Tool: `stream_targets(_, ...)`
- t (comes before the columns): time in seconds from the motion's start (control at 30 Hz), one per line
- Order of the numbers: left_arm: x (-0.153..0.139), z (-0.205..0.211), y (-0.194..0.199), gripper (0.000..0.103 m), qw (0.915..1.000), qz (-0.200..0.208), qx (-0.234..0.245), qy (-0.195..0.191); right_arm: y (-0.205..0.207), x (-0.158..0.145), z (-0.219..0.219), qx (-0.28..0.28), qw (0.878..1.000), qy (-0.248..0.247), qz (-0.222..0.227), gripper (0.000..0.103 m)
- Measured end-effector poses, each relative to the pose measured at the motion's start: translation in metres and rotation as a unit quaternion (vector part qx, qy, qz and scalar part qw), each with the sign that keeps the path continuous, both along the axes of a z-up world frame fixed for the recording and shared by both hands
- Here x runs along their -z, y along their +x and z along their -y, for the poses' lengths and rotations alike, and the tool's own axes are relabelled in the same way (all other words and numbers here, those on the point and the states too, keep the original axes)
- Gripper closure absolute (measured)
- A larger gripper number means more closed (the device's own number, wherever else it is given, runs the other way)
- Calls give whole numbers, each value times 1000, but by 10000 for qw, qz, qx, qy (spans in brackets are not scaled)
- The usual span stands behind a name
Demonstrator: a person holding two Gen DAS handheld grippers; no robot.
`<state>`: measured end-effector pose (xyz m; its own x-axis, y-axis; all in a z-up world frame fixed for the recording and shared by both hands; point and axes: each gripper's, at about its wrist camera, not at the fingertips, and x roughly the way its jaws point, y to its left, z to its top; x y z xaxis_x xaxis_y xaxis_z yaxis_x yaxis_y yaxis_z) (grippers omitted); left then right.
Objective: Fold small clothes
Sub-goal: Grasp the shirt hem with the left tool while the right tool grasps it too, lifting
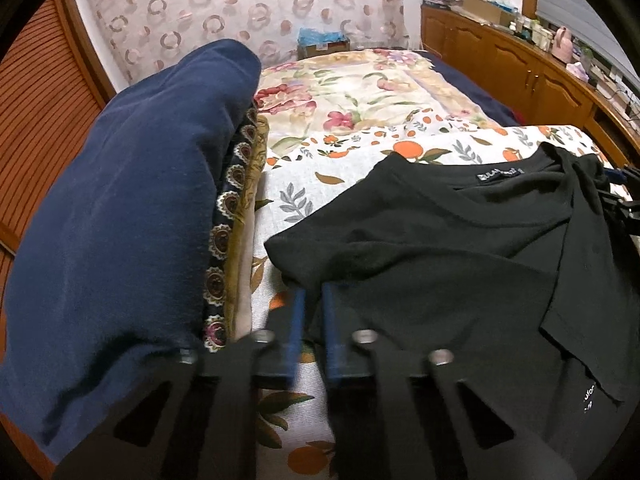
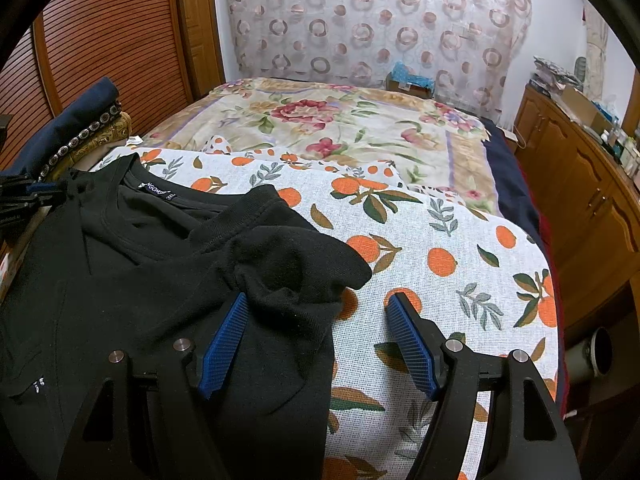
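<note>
A black T-shirt [image 1: 440,264] lies crumpled on the orange-print sheet [image 1: 320,184], collar label facing up. My left gripper [image 1: 314,292] has its blue pads drawn close together, the tips tucked at the hem of the near sleeve and shut on that cloth. The same gripper [image 2: 48,194] shows at the shirt's far left edge in the right wrist view. My right gripper [image 2: 318,298] stands open: its left finger rests over the bunched sleeve of the black T-shirt [image 2: 160,272], its right finger over the bare sheet [image 2: 460,248]. Nothing is pinched there.
A stack of folded clothes topped by a navy garment [image 1: 120,208] rises just left of the shirt. A floral quilt [image 2: 340,128] covers the far bed. A wooden cabinet [image 2: 592,200] runs along the right, a slatted door [image 2: 100,40] on the left.
</note>
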<state>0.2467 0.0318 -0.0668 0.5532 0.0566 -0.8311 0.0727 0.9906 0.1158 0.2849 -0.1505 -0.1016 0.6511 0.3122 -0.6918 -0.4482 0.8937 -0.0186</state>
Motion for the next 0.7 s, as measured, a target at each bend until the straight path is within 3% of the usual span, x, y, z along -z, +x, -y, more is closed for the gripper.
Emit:
stream_targets(0.13,-17,0,-12,100,9990,347,72,-270,0,0,1,-13,10000,13,3,33)
stream_targets(0.27,-49,5,-34,100,9951,870,215,-426,-4,-4,-7,-352,9993,98,27,89)
stream_targets(0.3,-61,6,-43,100,9930,1039,262,-497,-8,-7,-10,-329,9994,44,132,93)
stream_targets(0.5,-98,12,-90,100,9842,1546,538,-676,-49,-50,-2,-306,9945,367,937,96)
stream_targets(0.7,-113,17,-152,100,9747,1881,775,-925,-115,-80,11,-365,9853,635,1543,96)
